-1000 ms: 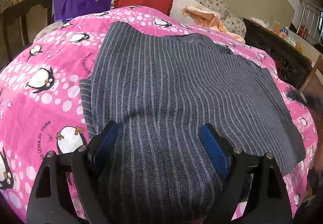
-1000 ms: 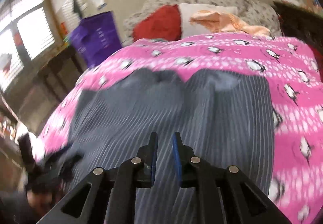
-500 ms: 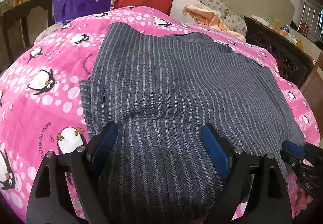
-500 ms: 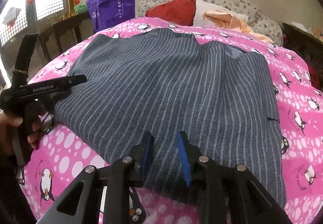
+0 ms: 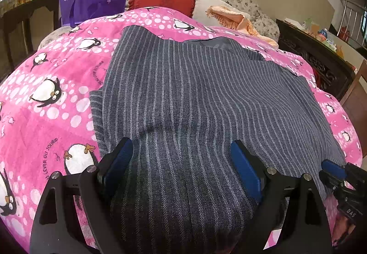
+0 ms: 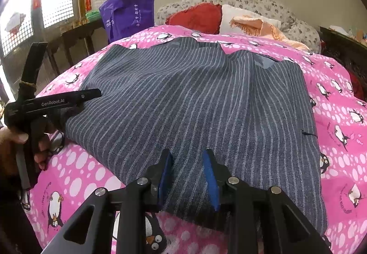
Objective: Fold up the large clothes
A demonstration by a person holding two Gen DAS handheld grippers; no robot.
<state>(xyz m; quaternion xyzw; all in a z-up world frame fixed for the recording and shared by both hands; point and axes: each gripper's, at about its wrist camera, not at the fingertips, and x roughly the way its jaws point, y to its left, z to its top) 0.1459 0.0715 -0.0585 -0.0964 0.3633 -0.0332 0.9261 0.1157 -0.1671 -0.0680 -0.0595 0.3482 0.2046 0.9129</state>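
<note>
Both jaws stand apart: the left gripper spread wide, the right gripper just opening a narrow gap, each over the near hem of the striped grey garment, pinching nothing. It lies flat mid-bed on the pink penguin quilt, sides seemingly tucked in; the crosswise fold likely remains.

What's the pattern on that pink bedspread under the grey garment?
The pink bedspread has white dots and cartoon penguins; the left wrist view shows it best.
</note>
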